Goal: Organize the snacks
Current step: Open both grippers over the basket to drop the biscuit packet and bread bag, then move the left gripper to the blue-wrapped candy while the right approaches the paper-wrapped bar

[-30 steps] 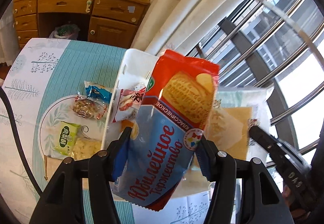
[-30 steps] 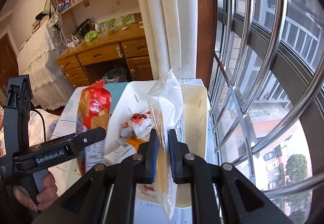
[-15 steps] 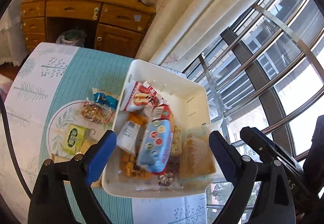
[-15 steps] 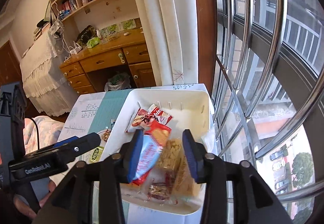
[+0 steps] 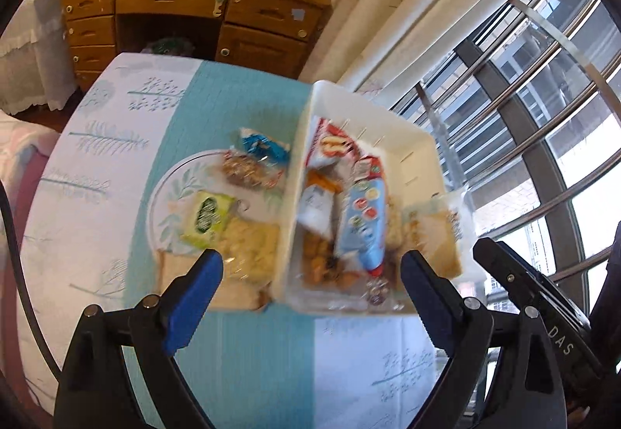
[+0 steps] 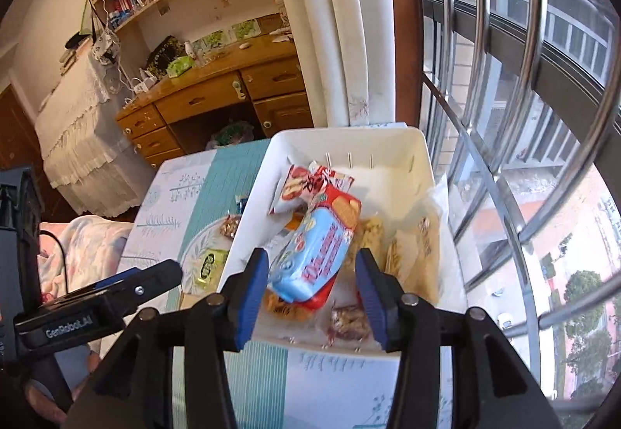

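A white bin (image 5: 372, 111) (image 6: 349, 142) on the table holds several snack packs. A red-and-blue biscuit pack (image 5: 365, 219) (image 6: 314, 254) lies in its middle, and a clear bag of flat crackers (image 5: 431, 235) (image 6: 415, 254) lies at its right side. My left gripper (image 5: 310, 274) is open and empty above the bin's near left wall. My right gripper (image 6: 312, 285) is open and empty above the bin's near edge. A plate (image 5: 174, 180) (image 6: 198, 243) left of the bin holds a green packet (image 5: 207, 215) (image 6: 209, 262), a blue packet (image 5: 260, 147) and a nut packet (image 5: 248, 171).
The table has a teal and white leaf-print cloth (image 5: 217, 351). A wooden desk (image 5: 186, 14) stands beyond it. A window with metal bars (image 6: 524, 80) runs along the right, with white curtains (image 6: 330, 21) at the corner.
Both grippers opened: the left let go of the biscuit pack and the right let go of the clear cracker bag. Both packs now lie in the bin. Both grippers drew back.
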`<state>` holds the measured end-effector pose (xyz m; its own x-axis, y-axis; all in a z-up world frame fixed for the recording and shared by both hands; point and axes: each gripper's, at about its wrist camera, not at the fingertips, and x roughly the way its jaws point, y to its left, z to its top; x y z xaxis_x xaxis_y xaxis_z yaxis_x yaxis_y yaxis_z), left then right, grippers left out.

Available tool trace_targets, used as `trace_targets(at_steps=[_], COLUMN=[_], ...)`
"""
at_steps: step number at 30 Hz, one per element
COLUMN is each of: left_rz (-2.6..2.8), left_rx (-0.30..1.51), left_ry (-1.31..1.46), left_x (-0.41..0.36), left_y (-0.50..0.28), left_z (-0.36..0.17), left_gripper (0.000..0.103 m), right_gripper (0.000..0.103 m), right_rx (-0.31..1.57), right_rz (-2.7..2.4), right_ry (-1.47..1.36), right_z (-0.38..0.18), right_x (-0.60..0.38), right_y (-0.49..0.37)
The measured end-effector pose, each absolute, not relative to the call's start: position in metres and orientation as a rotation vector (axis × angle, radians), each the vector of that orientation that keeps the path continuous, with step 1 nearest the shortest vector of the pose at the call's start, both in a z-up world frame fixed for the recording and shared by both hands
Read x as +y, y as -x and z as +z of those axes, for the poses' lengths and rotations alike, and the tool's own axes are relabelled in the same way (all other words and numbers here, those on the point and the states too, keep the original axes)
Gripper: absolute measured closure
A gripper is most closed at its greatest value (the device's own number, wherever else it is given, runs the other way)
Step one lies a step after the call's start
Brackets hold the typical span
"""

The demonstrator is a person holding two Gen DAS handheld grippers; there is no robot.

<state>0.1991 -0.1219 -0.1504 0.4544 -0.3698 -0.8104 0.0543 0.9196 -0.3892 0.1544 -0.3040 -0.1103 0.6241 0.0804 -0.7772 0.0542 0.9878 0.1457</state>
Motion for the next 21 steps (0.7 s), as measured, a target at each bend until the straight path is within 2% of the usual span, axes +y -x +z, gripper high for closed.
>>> trace_targets(at_steps=[11,21], left_rz=[-0.288,-0.319], left_rx=[1.139,1.146], left_ry=[0.277,0.173], left_x=[-0.033,0.042], left_y=[-0.172,-0.174], left_z=[-0.159,-0.148], left_gripper=[0.011,0.011], right_gripper=[0.056,0.056], right_rx=[0.931,0.862], right_rz=[-0.165,-0.303], right_ry=[-0.118,0.044], right_z=[-0.121,-0.114], right_x=[-0.235,-0.153], right_y=[-0.121,-0.106])
